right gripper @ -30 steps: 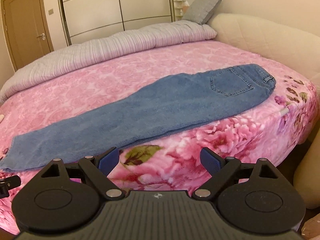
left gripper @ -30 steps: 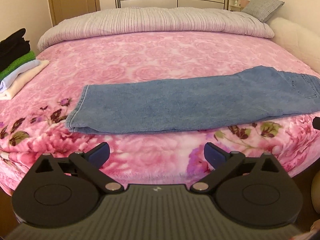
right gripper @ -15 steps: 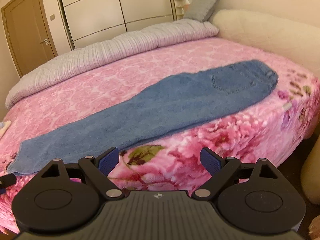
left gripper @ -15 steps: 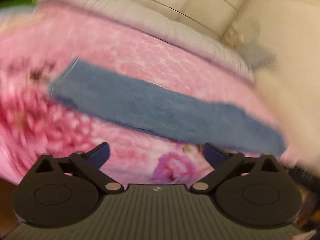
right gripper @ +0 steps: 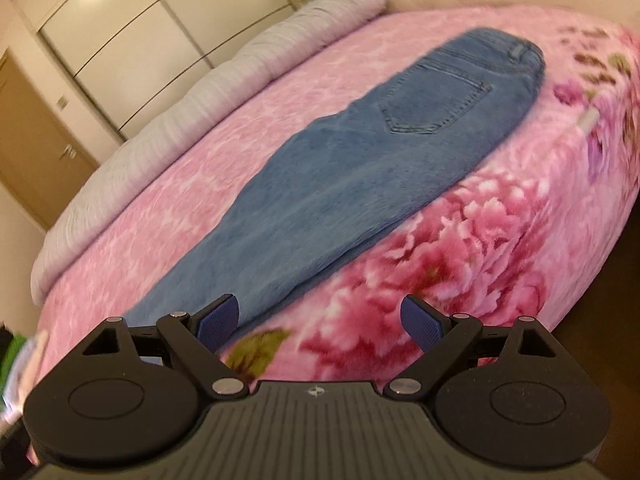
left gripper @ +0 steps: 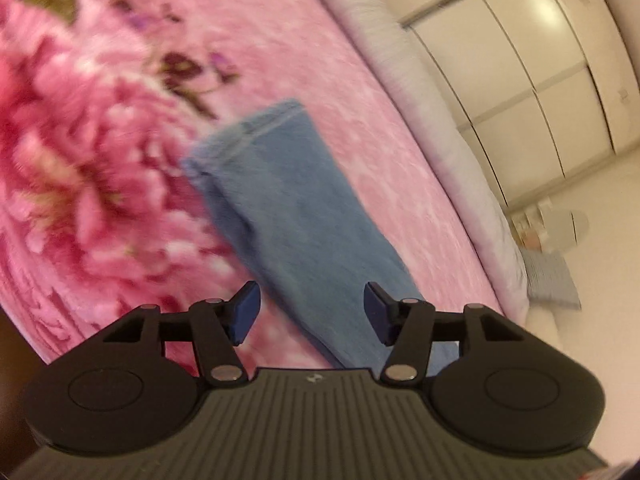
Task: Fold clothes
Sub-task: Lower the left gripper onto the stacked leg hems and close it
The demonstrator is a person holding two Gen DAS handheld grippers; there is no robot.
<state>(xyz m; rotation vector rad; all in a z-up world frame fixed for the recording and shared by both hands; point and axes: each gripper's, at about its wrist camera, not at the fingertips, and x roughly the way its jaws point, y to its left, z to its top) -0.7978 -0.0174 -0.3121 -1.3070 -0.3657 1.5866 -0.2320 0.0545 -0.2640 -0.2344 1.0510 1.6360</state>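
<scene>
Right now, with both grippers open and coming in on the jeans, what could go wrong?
1. The jeans lie along the near edge of the pink blanket; a pull toward you could drag them off the bed.
2. The left gripper view is blurred and tilted, so aiming at the leg hem may miss.
3. The right gripper hangs over plush blanket; its fingers could pinch blanket with denim.

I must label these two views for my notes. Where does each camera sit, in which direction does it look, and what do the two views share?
Left wrist: on the left gripper, rolled, looking along the hem end of the jeans; open fingers show.
Right wrist: on the right gripper, tilted, facing the waist end with the back pocket; open fingers show.
Shared: the jeans, pink floral blanket, grey duvet, wardrobe.
</scene>
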